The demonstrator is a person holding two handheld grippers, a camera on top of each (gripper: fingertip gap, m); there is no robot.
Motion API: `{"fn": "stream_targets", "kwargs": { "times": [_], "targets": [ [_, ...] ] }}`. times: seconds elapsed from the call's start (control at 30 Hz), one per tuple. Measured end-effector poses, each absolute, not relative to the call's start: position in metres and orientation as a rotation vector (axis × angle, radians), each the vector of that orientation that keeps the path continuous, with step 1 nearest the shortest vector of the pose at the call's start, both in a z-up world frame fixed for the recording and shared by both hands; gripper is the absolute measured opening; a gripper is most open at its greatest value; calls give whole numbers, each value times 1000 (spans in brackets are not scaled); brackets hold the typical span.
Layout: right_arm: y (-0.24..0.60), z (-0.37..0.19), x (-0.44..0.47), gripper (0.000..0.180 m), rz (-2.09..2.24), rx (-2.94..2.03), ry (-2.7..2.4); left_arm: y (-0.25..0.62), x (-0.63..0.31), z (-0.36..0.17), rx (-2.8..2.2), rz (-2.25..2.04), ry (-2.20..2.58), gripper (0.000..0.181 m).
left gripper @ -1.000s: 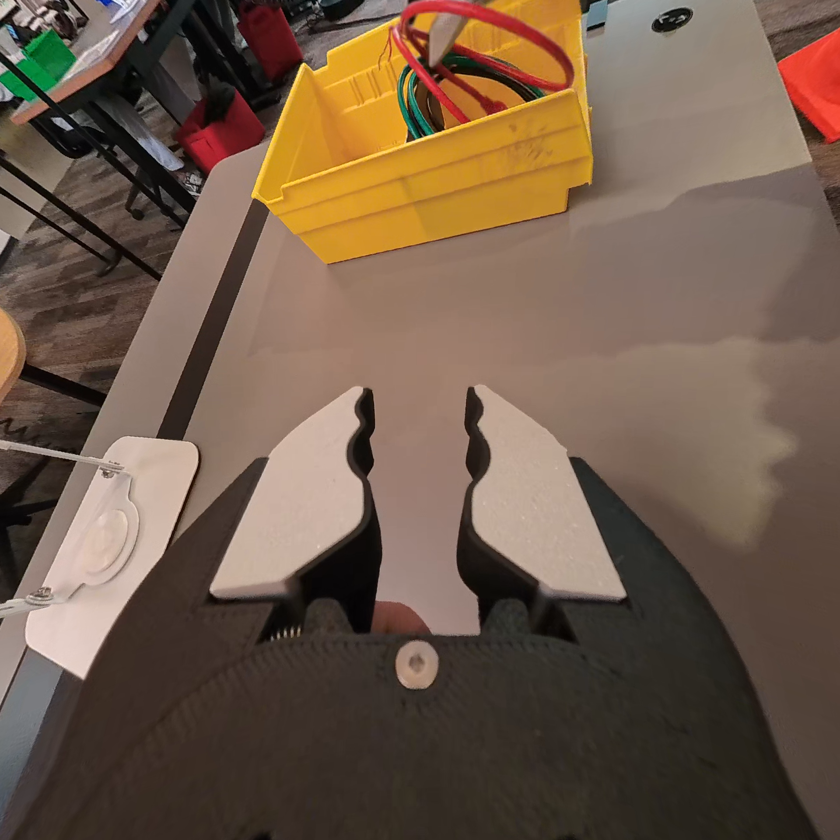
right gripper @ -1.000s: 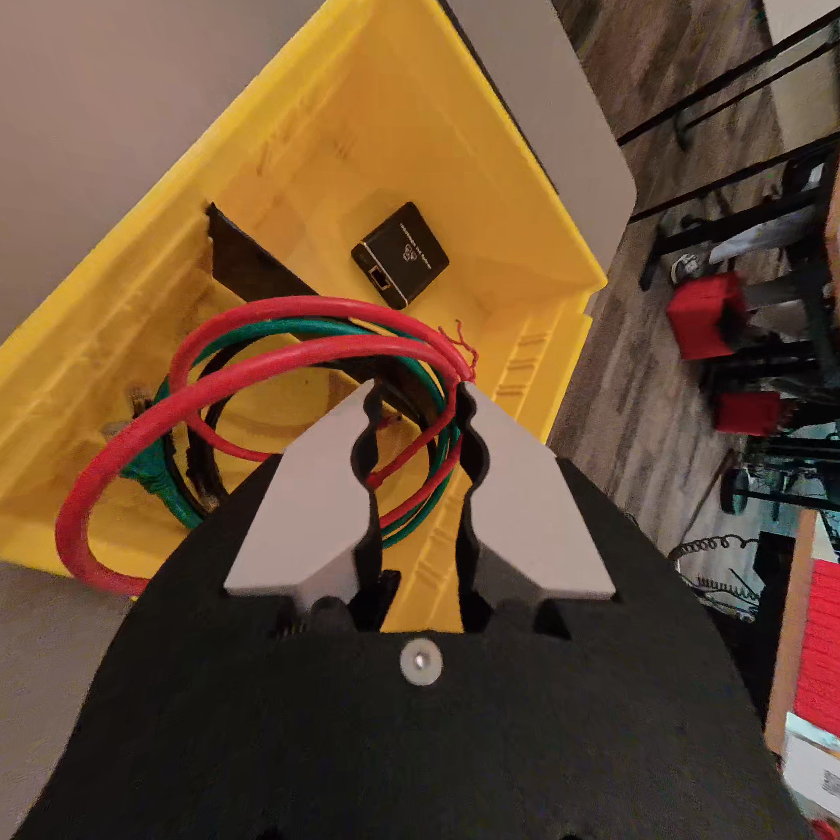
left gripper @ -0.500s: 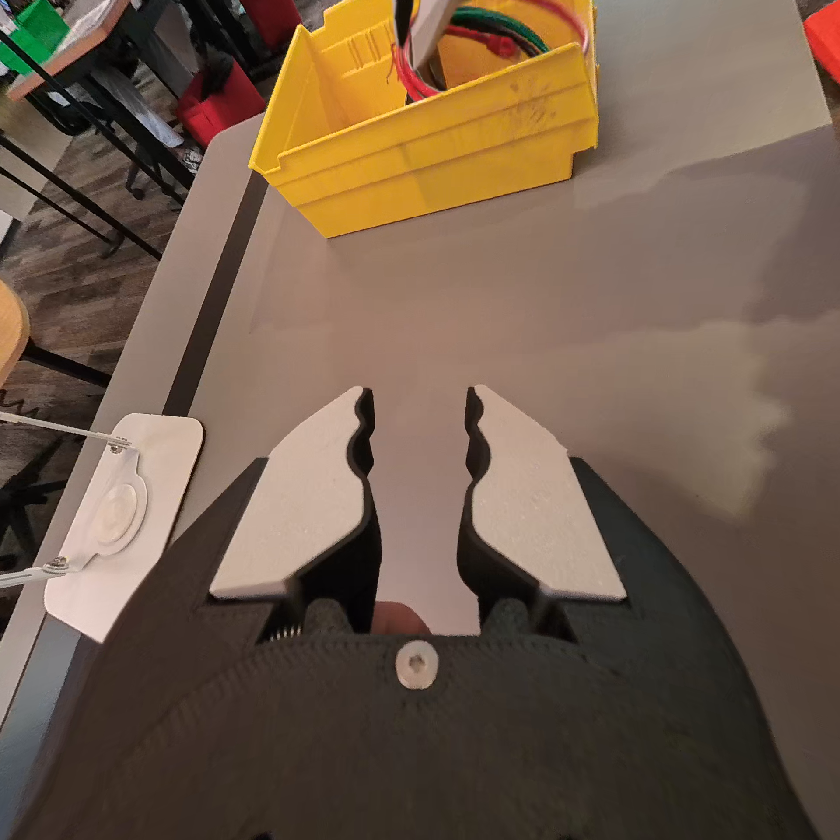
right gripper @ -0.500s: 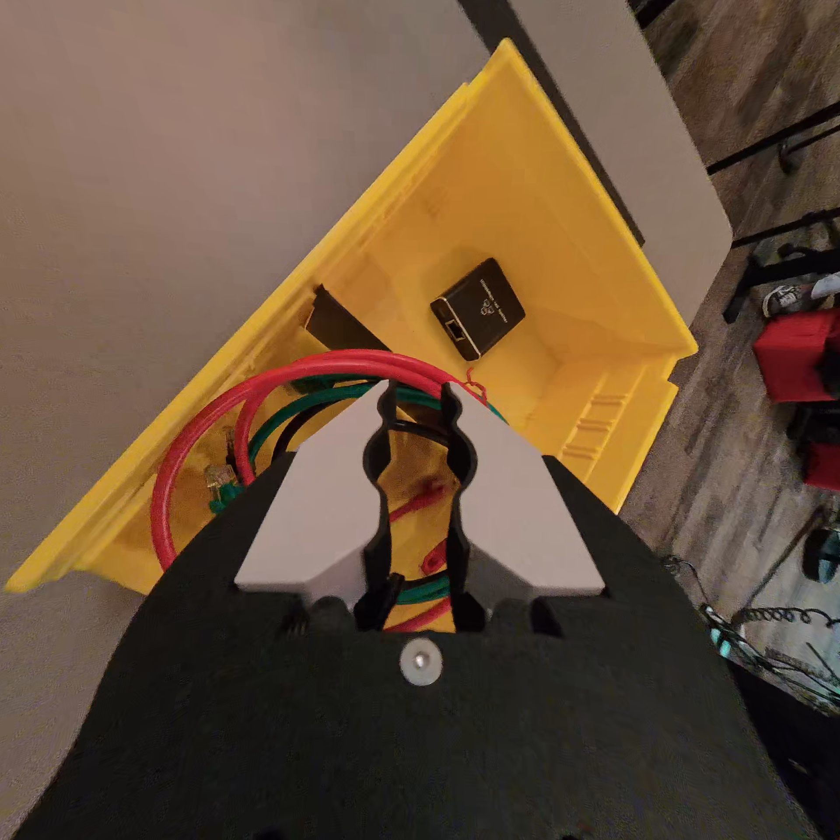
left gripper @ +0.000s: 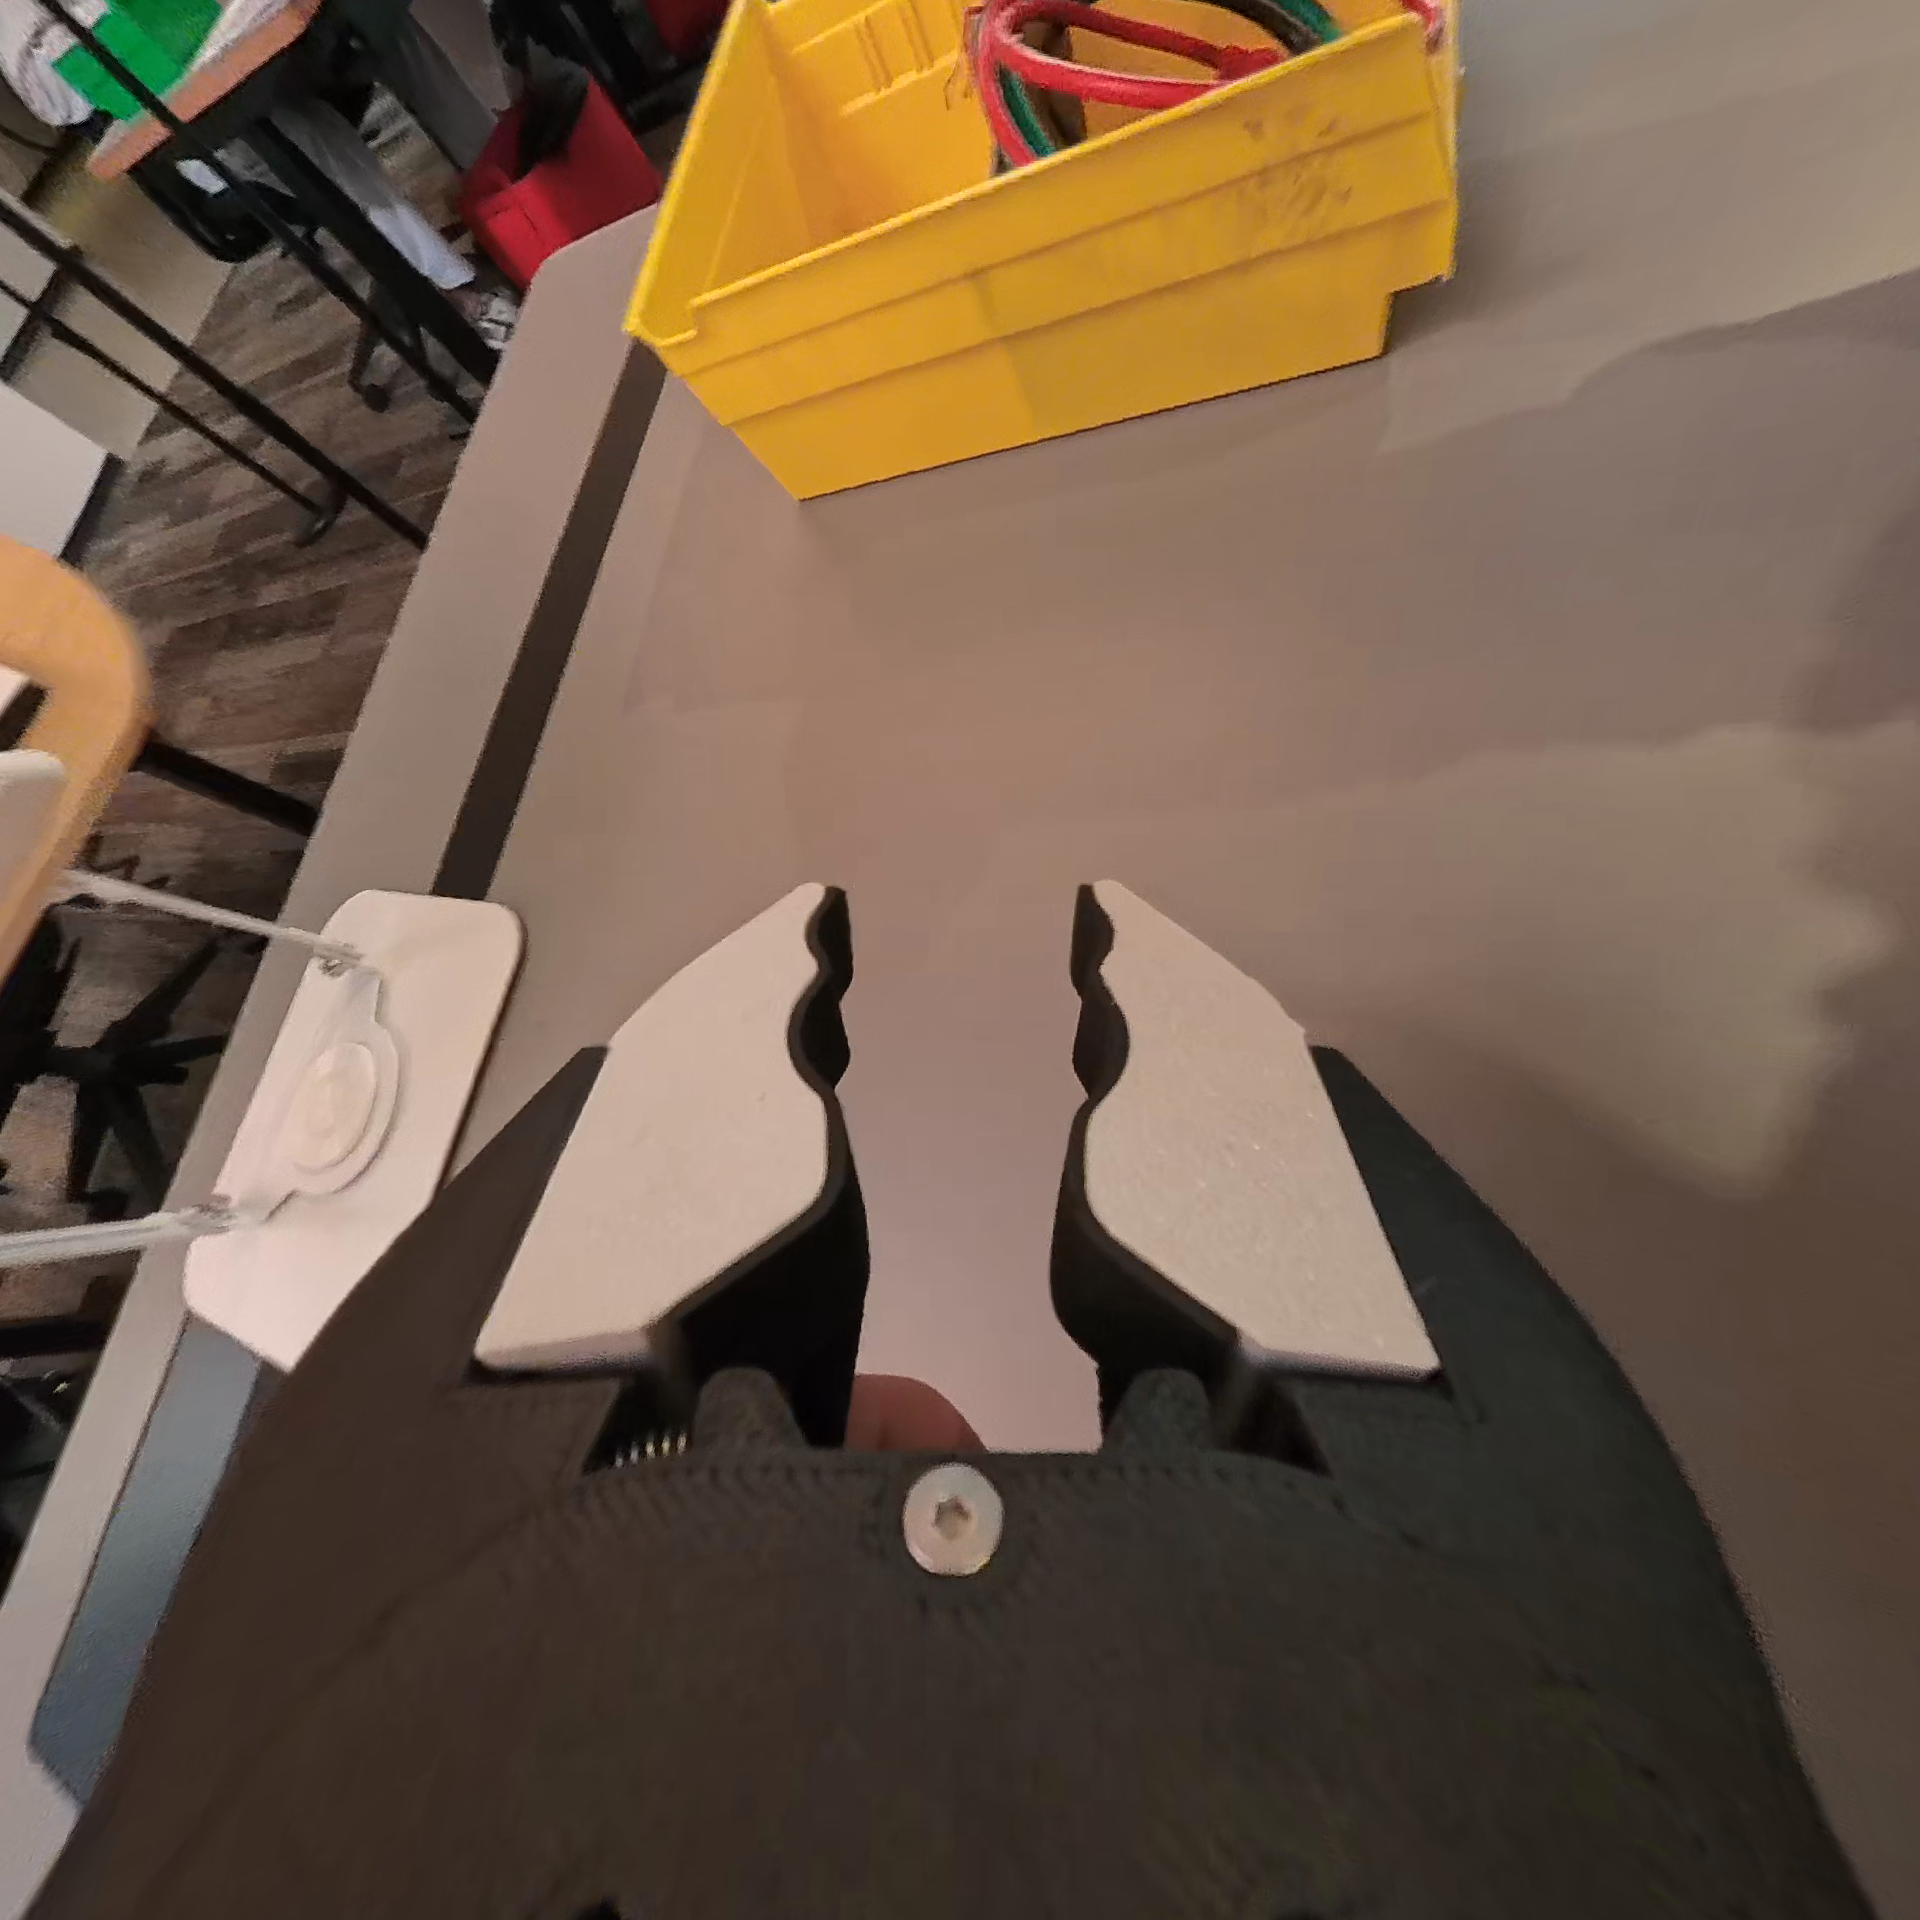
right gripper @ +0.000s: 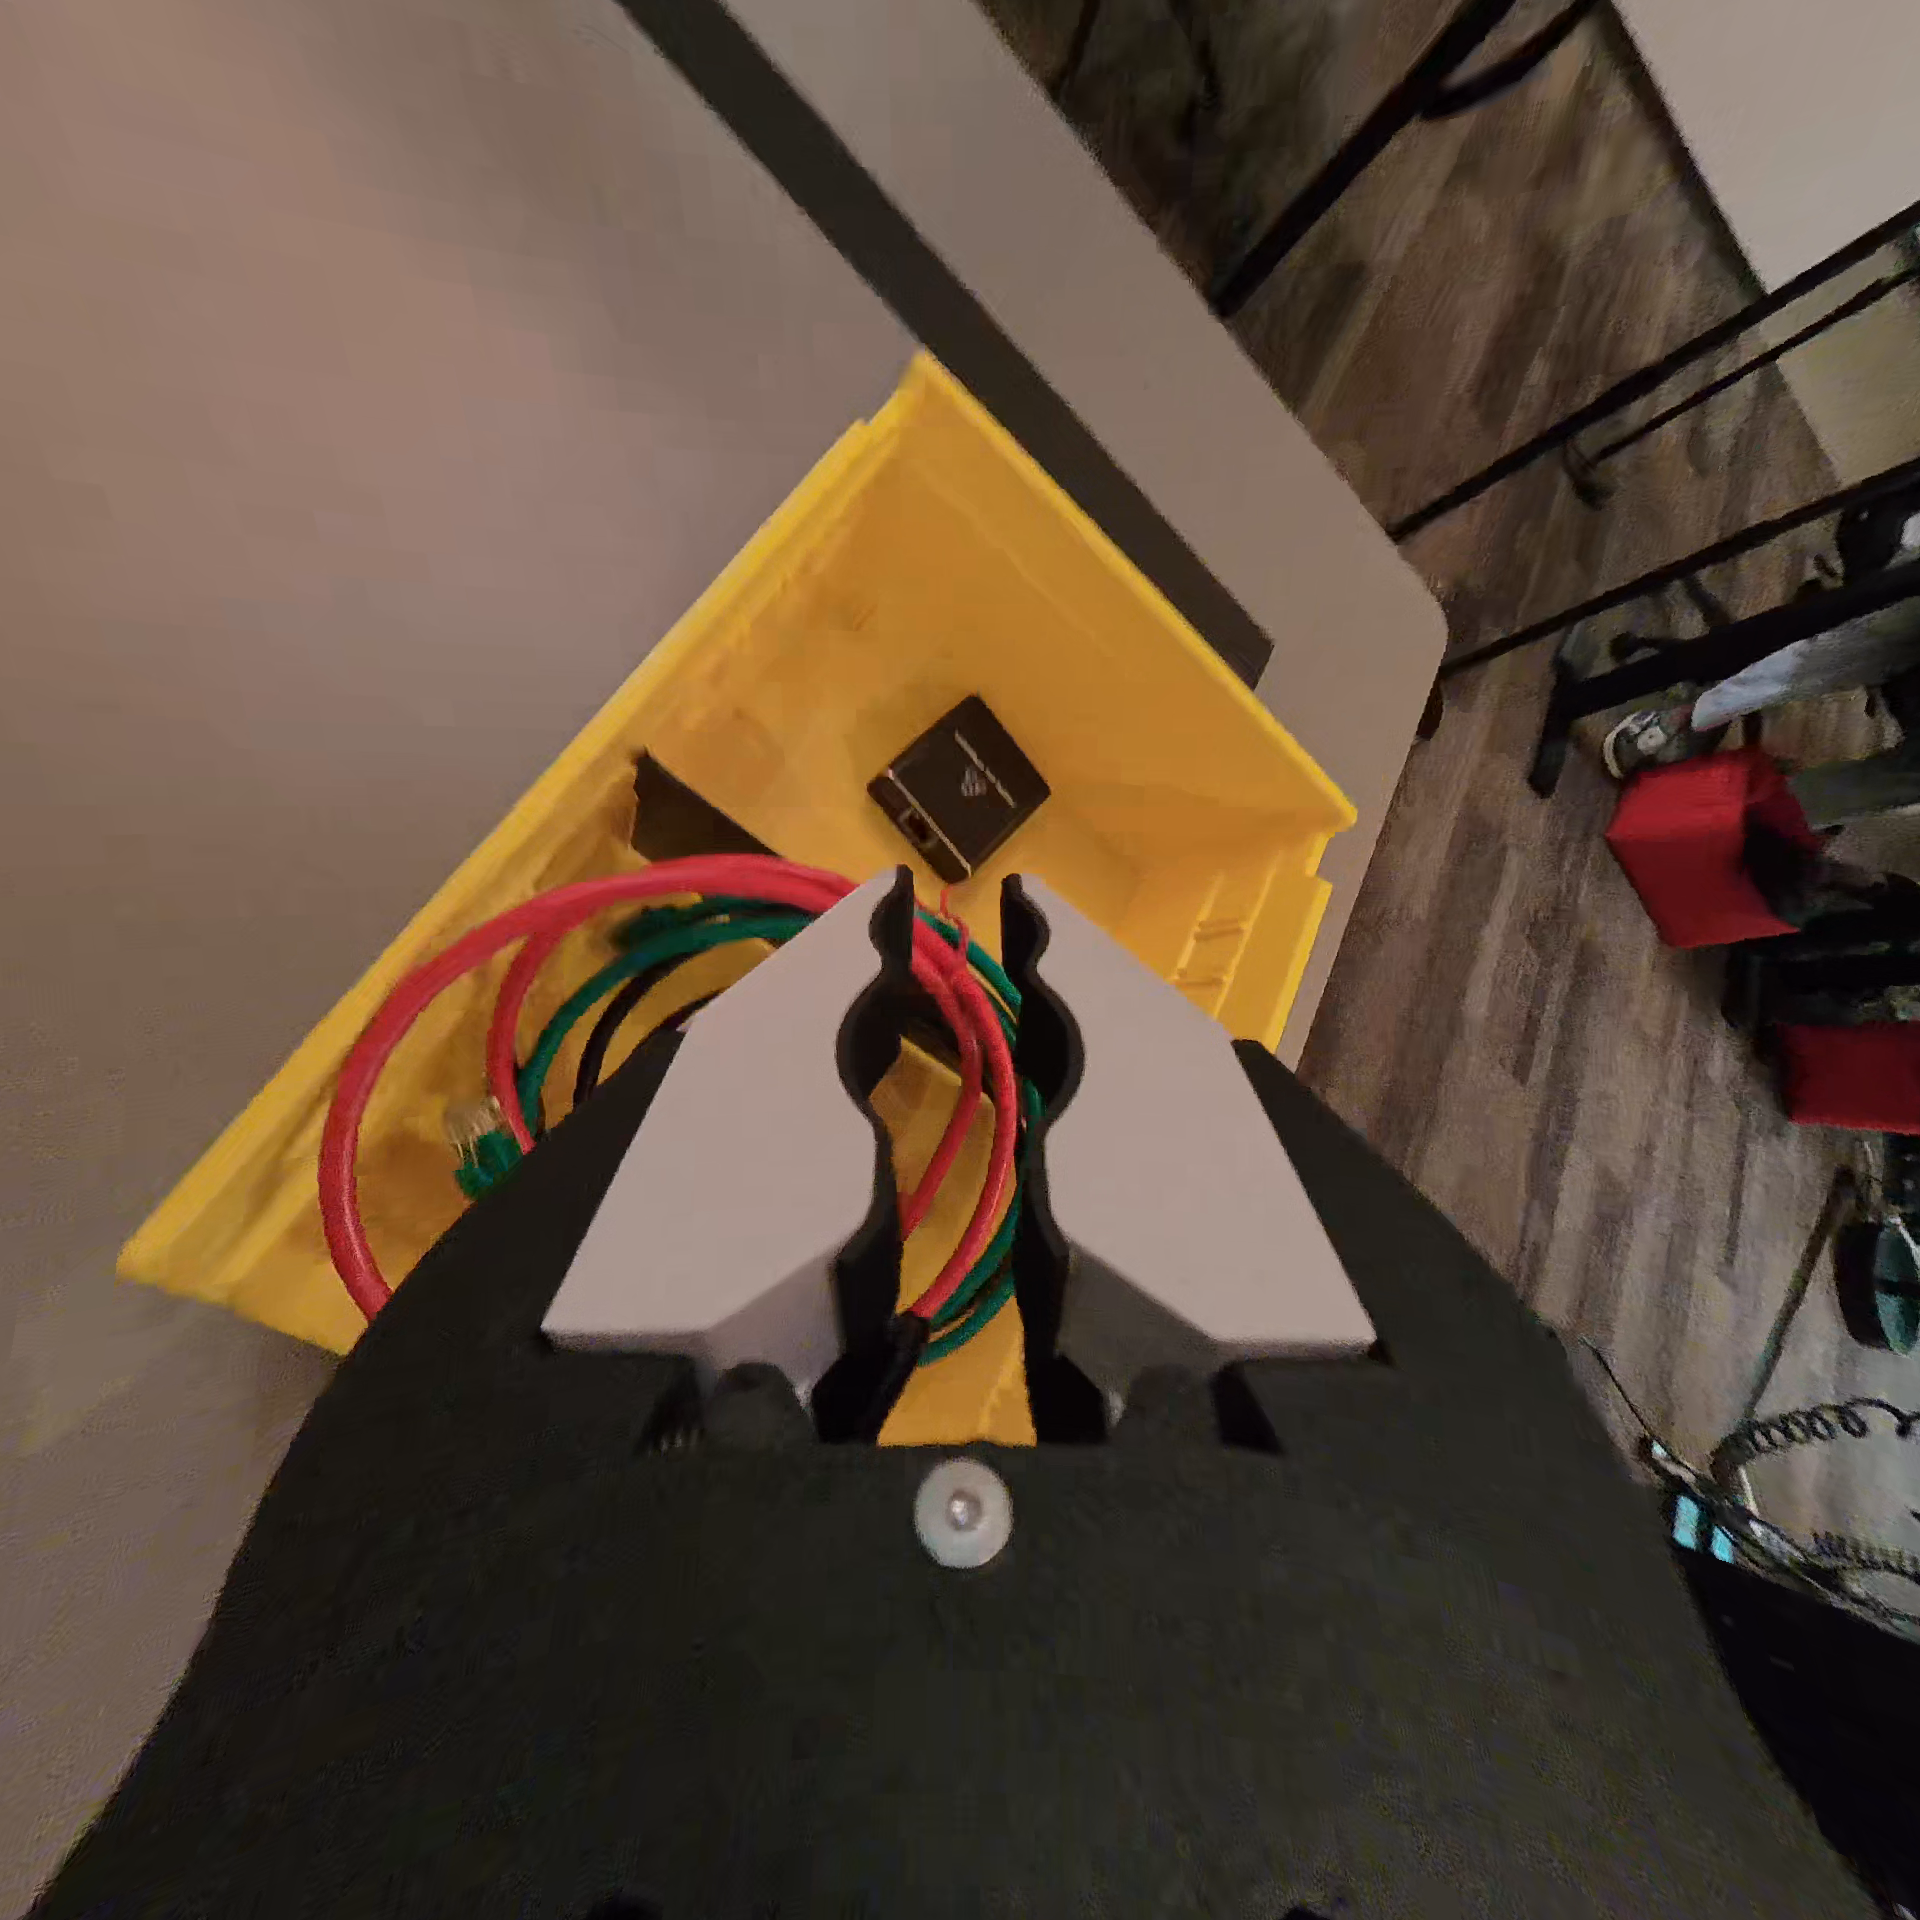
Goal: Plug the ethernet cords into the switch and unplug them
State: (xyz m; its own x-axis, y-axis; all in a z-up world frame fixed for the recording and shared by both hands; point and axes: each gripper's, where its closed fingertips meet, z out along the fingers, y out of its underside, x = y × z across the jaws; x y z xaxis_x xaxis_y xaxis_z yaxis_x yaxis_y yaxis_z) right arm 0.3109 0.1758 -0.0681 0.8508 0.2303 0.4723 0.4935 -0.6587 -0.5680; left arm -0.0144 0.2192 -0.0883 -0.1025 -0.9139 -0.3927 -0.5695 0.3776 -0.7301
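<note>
A coil of red [right gripper: 416, 1018], green [right gripper: 582, 997] and black ethernet cords hangs over the yellow bin [right gripper: 1091, 623]. My right gripper [right gripper: 953, 894] is above the bin, jaws nearly together on the coil, with red strands running between them. A green plug [right gripper: 480, 1138] hangs at the coil's left. A small black box [right gripper: 961, 784] with a port lies on the bin floor, and a flat black piece [right gripper: 686, 821] lies under the coil. My left gripper [left gripper: 958, 904] is open and empty over the bare grey table [left gripper: 1247, 675]. The left wrist view shows the bin [left gripper: 1039, 312] ahead, with the cords [left gripper: 1101, 52] at its rim.
A white plate [left gripper: 353, 1101] held by two thin metal rods lies at the table's left edge beside my left gripper. The bin stands near the table's far left corner. Off the table are red boxes [right gripper: 1704, 842], black table legs and a wooden seat [left gripper: 62, 665]. My right fingertips sit around 35 cm from my left ones. My right gripper's tips are some 15 cm from the green plug [right gripper: 480, 1138].
My right gripper's jaws have narrowed on the coil and risen away from the bin, and the coil has come up with them. My left gripper stays open and has shifted slightly.
</note>
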Motion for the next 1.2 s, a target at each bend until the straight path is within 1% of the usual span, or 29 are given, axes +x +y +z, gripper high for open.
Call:
{"fn": "stream_targets", "kwargs": {
  "times": [0.03, 0.13, 0.17, 0.23, 0.33, 0.43, 0.57, 0.63, 0.73, 0.77, 0.83, 0.9, 1.03, 1.17, 1.2],
  "targets": [
    [179, -57, 305, 14, -445, -2246, -509, 224, -18, -83, -1307, -495, 1765, 41],
    [180, -37, 306, 26, -440, -2164, -463, 257, -44, -58, -1380, -406, 1634, 49],
    [178, -36, 313, 35, -451, -2159, -440, 271, -58, -47, -1407, -375, 1571, 51],
    [172, -36, 330, 61, -471, -2161, -370, 296, -90, -21, -1455, -332, 1420, 56],
    [162, -31, 351, 77, -498, -2146, -285, 323, -143, 17, -1507, -282, 1196, 66],
    [155, -25, 365, 78, -487, -2105, -209, 345, -206, 21, -1581, -133, 1068, 74],
    [145, -41, 385, 78, -527, -2169, -171, 364, -293, -10, -1744, 52, 911, 84],
    [141, -41, 388, 78, -545, -2170, -157, 363, -321, -23, -1780, 45, 834, 83],
    [138, -43, 389, 77, -531, -2170, -151, 366, -371, -46, -1849, 200, 786, 82],
    [136, -47, 389, 73, -517, -2177, -142, 363, -379, -53, -1876, 207, 796, 80],
    [136, -46, 377, 63, -476, -2155, -178, 348, -365, -56, -1855, 84, 859, 71],
    [139, -43, 362, 62, -447, -2136, -232, 335, -351, -55, -1815, 78, 923, 65],
    [134, -58, 376, 63, -541, -2189, -215, 336, -368, -63, -1820, 335, 1032, 69],
    [118, -91, 410, 68, -566, -2261, -105, 355, -417, -74, -1951, 246, 803, 83],
    [113, -101, 417, 73, -555, -2278, -76, 361, -433, -79, -1974, 264, 739, 86]
  ]
}}
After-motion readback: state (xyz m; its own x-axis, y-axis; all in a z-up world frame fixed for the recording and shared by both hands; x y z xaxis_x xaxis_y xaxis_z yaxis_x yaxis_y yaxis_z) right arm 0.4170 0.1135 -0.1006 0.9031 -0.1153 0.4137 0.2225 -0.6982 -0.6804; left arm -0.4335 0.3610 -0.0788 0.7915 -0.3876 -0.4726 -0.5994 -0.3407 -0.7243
